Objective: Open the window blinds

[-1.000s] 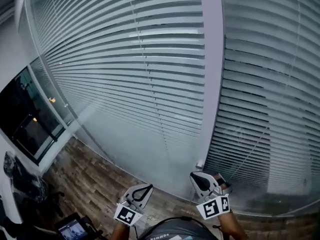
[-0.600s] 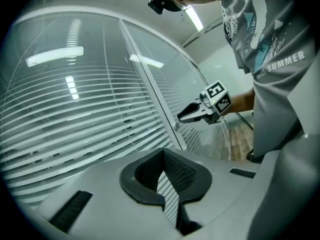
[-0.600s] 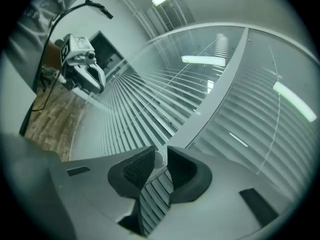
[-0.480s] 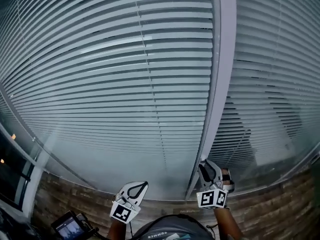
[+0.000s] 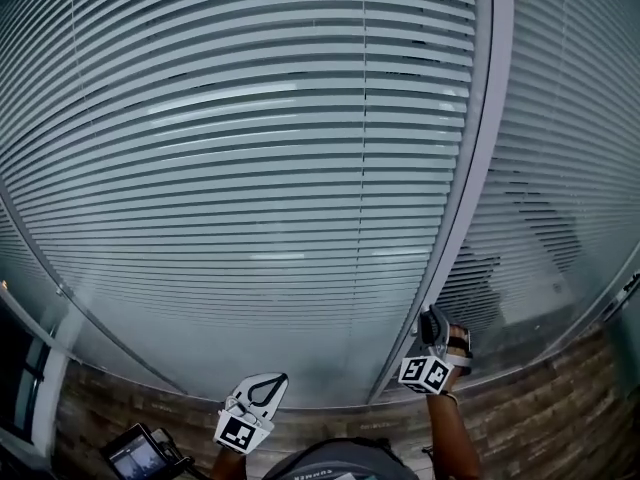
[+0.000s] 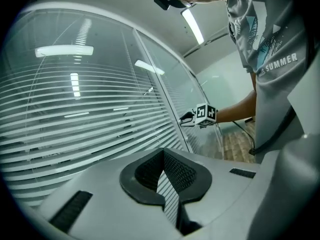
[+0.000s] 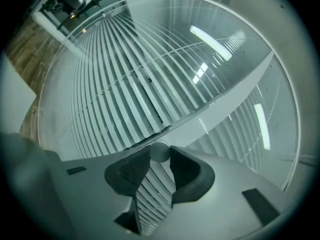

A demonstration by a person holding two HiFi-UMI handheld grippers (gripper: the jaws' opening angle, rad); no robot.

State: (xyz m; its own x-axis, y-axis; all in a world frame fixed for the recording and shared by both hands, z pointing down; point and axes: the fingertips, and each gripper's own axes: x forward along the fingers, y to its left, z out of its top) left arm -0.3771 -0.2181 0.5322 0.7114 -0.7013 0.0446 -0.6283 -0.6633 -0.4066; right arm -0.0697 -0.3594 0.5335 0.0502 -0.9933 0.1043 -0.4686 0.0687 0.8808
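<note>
I am at the reaching-and-gripping step. My right gripper [image 5: 434, 320] is held up against the glass at the foot of the mullion [image 5: 480, 118], the upright post between the two panes. Its jaws have just been opening and now stand apart. A small round grey knob [image 7: 160, 151] sits right between their tips, just beside the mullion's lower end. The pads are close on either side of it and I judge they are not yet pressing. I take this knob to be the control that tilts the slats, though nothing here proves it. The window blinds [image 5: 250, 168] hang behind the glass on both sides of the mullion. The wide panel to its left has its slats lying nearly flat against one another, so almost nothing shows through. The panel to its right shows darker gaps low down. My left gripper [image 5: 275, 381] hangs well to the left of the mullion, lower and away from the glass, with its jaws together and nothing in them. The task has barely begun. Next I need to close the right jaws squarely on the knob, centred so it does not slip out at the tips. Then I roll my wrist to turn it and watch whether the slats to the left of the mullion start to tilt.
</note>
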